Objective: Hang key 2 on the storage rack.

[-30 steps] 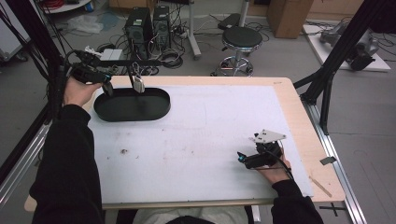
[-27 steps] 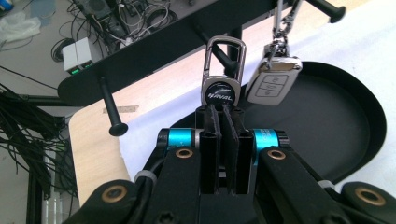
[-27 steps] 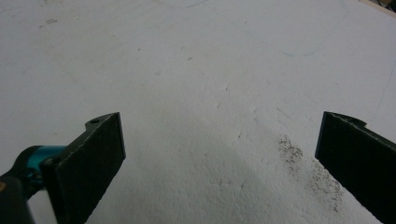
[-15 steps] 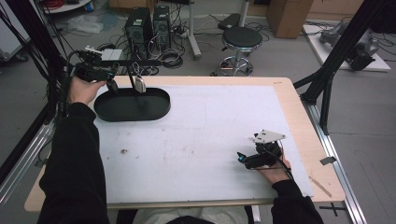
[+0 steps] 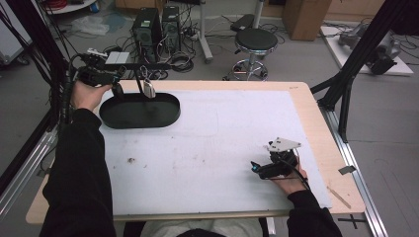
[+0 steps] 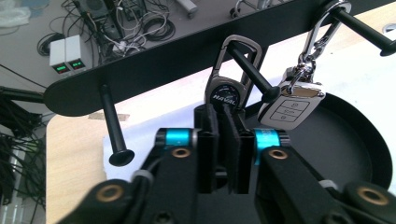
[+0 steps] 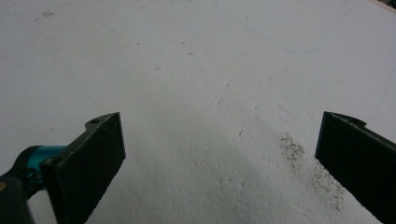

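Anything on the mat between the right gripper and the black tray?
Nothing but bare white mat in the high view between the right gripper and the black tray; only faint specks and smudges mark it.

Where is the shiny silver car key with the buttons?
In the left gripper view, the silver car key fob hangs by its clip from the right peg of the black rack, above the black oval tray, beside the round keychain.

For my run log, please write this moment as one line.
left gripper: shut on round key fob, hung on rack peg | right gripper: open, above white mat | car key: hanging
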`<action>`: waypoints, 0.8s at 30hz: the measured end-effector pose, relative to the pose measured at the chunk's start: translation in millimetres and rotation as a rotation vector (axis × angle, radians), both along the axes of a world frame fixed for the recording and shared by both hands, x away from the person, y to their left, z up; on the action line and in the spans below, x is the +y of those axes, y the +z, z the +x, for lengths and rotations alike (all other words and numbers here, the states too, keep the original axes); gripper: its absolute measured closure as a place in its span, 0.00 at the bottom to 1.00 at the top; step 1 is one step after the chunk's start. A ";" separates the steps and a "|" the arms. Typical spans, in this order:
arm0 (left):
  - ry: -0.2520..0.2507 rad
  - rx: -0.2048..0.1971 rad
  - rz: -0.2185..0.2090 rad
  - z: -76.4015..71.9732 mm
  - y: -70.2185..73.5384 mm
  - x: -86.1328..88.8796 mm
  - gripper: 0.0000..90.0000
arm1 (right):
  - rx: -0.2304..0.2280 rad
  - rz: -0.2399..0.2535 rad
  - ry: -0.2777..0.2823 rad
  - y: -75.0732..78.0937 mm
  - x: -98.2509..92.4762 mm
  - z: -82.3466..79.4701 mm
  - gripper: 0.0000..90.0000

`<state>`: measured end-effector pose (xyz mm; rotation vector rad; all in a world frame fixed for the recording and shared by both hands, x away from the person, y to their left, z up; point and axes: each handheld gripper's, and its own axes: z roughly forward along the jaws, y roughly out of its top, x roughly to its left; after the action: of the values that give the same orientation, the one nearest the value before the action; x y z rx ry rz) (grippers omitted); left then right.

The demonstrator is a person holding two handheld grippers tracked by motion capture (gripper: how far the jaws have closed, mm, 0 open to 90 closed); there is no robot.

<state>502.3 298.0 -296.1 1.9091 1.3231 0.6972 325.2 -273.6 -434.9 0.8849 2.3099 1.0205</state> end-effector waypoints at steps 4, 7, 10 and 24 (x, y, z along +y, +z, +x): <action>-0.059 0.026 -0.048 -1.7 0.9 -0.5 0.57 | -0.002 0.001 0.000 0.2 0.0 -0.4 0.01; -0.081 0.050 0.043 -4.5 0.2 -4.7 0.48 | -0.002 0.001 0.001 0.5 0.3 -1.1 0.01; -0.108 0.093 0.086 -6.2 -0.7 -8.3 0.37 | -0.006 0.005 0.000 1.0 0.3 -1.3 0.01; -0.172 0.146 0.037 -24.4 1.2 -12.7 0.02 | -0.012 0.007 0.005 2.2 0.8 -1.5 0.01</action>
<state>477.9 285.3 -294.9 2.1081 1.2216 0.5065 323.7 -272.9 -432.7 0.8740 2.3006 1.0343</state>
